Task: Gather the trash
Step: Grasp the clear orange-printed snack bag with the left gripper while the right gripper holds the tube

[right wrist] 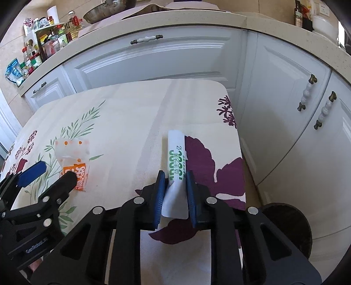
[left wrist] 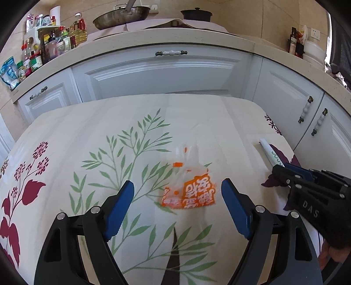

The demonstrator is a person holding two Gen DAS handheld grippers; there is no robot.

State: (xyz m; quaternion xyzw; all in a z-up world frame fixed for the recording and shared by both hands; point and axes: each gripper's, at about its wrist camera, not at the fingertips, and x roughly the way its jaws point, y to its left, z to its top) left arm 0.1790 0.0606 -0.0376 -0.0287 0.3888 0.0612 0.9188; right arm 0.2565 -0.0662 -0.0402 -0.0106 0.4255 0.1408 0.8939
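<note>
An orange and clear plastic wrapper point(left wrist: 188, 188) lies flat on the flowered tablecloth point(left wrist: 87, 131). My left gripper point(left wrist: 177, 186) stands open just over it, with the wrapper's near end between its blue pads. The wrapper point(right wrist: 73, 161) also shows at the left of the right wrist view, with the left gripper point(right wrist: 52, 171) beside it. A white wrapper with green print point(right wrist: 176, 162) lies near the table's right edge. My right gripper point(right wrist: 174, 177) is shut on its near end. In the left wrist view the white wrapper point(left wrist: 271, 154) sticks out beyond the right gripper point(left wrist: 283, 171).
White cabinet doors point(left wrist: 162, 72) stand close behind the table. The counter point(left wrist: 153, 37) above carries bottles and jars point(left wrist: 43, 48) at the left, a wok point(left wrist: 121, 17) and a dark pot point(left wrist: 196, 14). A round dark stool point(right wrist: 289, 228) sits below the table's right edge.
</note>
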